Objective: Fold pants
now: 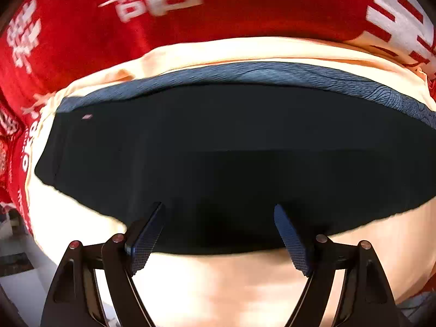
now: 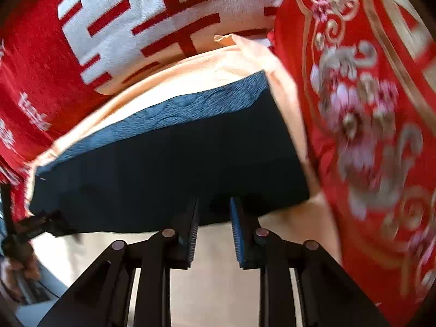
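Observation:
Dark navy pants [image 1: 231, 147] lie folded flat on a peach cloth [image 1: 218, 280], with a blue textured band along their far edge. My left gripper [image 1: 219, 209] is open, its fingertips just over the pants' near edge, holding nothing. In the right wrist view the same pants [image 2: 169, 169] lie flat, and my right gripper [image 2: 214, 204] is open with a narrow gap, tips at the near edge. The left gripper [image 2: 41, 223] shows at the pants' left corner.
Red blankets with white characters [image 1: 245, 5] lie beyond the peach cloth. A red embroidered cloth [image 2: 368, 136] lies along the right side. The peach cloth's near left edge [image 1: 35, 245] drops off to a grey floor.

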